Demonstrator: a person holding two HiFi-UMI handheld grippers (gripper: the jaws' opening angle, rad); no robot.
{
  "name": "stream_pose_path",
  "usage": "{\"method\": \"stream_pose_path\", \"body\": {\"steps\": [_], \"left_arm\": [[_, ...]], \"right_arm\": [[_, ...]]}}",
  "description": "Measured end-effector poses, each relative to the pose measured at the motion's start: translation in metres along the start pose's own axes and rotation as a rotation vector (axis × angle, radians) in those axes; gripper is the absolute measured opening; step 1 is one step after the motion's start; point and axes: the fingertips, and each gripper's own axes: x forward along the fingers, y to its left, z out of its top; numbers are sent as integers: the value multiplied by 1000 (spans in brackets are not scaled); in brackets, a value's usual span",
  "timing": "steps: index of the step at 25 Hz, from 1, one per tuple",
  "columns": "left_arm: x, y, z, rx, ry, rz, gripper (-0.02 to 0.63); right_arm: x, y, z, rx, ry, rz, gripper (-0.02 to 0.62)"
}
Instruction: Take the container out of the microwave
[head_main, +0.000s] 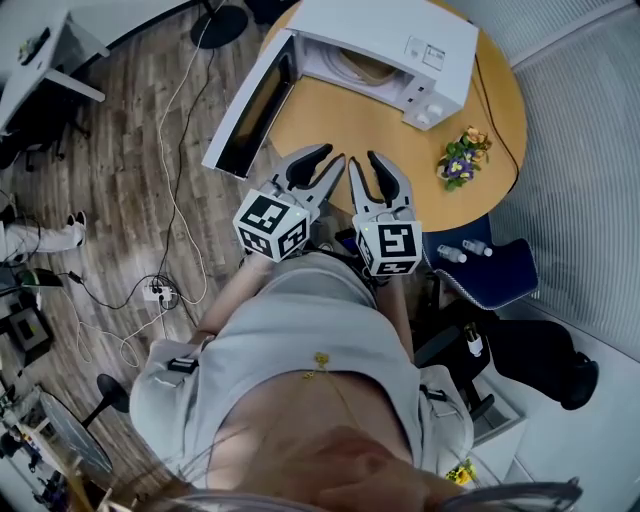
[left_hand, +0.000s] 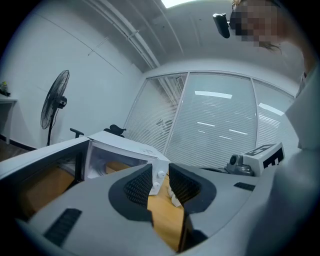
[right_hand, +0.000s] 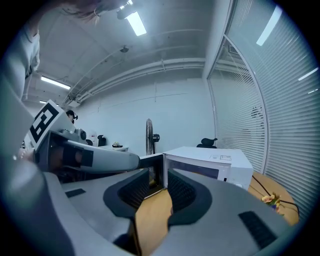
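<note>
left gripper (head_main: 335, 153) and right gripper (head_main: 362, 158) jaws spread, empty; container (head_main: 360, 68) lies ahead inside open microwave (head_main: 400, 40), seemingly nearer the left.

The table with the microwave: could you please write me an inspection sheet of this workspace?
Surface: round wooden table.
Job's things: white microwave, door open; a pale round item inside, unclear if it is the container.
Clutter: small flower bunch on table; small bottles on blue chair.
Grippers: left gripper and right gripper open, empty, short of the microwave.
Cables: white cable and power strip on floor; black cable across table.
Surroundings: wood floor, standing fan, blinds.
</note>
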Motion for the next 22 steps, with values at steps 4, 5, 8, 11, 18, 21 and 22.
{"method": "stream_pose_path", "body": {"steps": [4, 5, 8, 11, 18, 21, 22], "left_arm": [[19, 13, 8, 5, 10, -31, 104], [23, 16, 10, 5, 11, -36, 104], [31, 26, 14, 6, 16, -51, 104], [38, 33, 18, 1, 17, -66, 104], [53, 42, 26, 3, 20, -105, 104], [56, 46, 30, 3, 17, -119, 104], [57, 48, 32, 2, 16, -124, 104]], "right_arm": [[19, -12, 4, 2, 3, -24, 121], [24, -15, 4, 1, 4, -27, 121], [36, -20, 7, 1, 7, -38, 121], [45, -23, 9, 3, 10, -50, 122], [60, -32, 12, 17, 6, -85, 122], [66, -35, 14, 19, 4, -96, 123], [68, -36, 15, 20, 4, -100, 124]]}}
